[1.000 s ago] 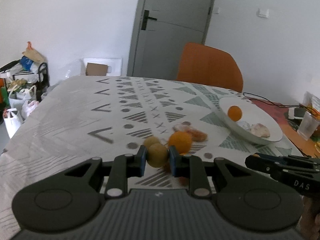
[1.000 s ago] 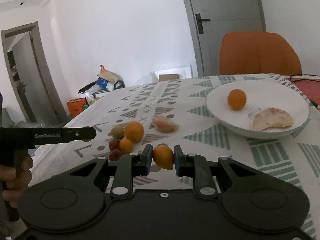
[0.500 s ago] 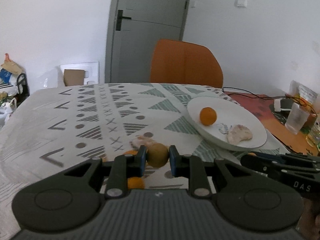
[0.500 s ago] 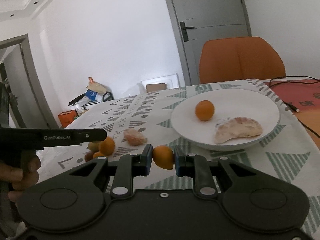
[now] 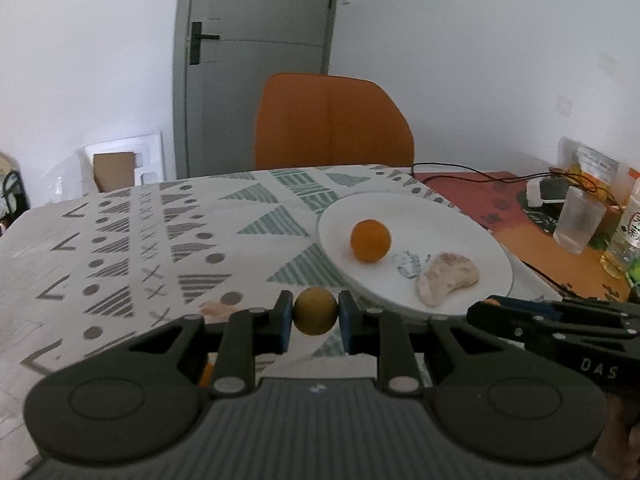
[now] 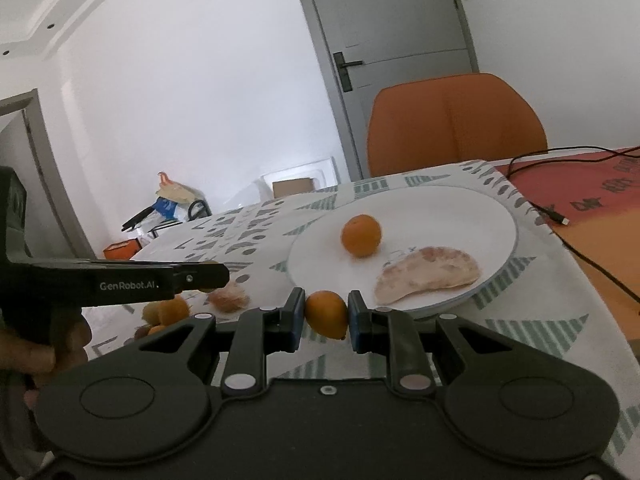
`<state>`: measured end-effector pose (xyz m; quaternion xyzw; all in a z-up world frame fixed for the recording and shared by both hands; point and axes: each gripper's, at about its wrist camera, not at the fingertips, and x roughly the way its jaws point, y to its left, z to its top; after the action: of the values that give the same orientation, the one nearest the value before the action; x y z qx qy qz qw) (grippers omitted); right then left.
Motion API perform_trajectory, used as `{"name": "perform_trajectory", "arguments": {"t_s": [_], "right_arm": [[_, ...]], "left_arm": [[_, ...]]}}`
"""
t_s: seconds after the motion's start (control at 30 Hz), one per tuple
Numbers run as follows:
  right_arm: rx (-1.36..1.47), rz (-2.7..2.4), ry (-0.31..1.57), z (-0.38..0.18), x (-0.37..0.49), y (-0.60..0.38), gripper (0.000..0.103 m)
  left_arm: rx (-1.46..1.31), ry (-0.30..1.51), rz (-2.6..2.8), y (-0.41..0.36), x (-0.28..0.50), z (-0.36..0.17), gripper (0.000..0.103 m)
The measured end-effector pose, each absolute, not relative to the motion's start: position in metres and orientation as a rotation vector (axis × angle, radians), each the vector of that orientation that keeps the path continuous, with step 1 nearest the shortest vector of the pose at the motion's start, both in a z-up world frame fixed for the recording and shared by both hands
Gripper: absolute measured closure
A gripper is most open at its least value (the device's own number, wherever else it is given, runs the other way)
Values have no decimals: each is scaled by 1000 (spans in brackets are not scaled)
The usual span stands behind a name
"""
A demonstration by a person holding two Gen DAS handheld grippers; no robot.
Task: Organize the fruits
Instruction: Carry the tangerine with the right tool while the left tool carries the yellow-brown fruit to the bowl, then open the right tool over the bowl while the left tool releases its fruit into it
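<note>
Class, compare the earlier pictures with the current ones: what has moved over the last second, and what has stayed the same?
Both grippers have carried their fruit away from the loose pile and toward the white plate, which now looms nearer. The left gripper stays shut on the greenish-brown fruit, the right gripper on the small orange fruit. The orange and peeled segment on the plate have not moved.

This is a room in a home — a dining table under a white cloth with grey-green triangles, an orange padded chair, a grey panel door with a dark handle, and full shopping bags on the floor.
</note>
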<state>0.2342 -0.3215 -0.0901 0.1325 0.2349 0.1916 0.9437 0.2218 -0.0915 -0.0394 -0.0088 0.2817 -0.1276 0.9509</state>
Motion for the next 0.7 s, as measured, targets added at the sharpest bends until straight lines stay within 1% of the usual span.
{"name": "perform_trajectory", "arguments": {"t_s": [0.63, 0.67, 0.7], "right_arm": [[278, 326, 473, -91, 255, -336, 82], [278, 323, 473, -91, 255, -337, 82], [277, 319, 472, -91, 256, -337, 82]], "left_arm": [[-12, 575, -369, -134, 269, -39, 80], [-12, 572, -367, -136, 271, -38, 76], [-8, 573, -364, -137, 272, -37, 75]]}}
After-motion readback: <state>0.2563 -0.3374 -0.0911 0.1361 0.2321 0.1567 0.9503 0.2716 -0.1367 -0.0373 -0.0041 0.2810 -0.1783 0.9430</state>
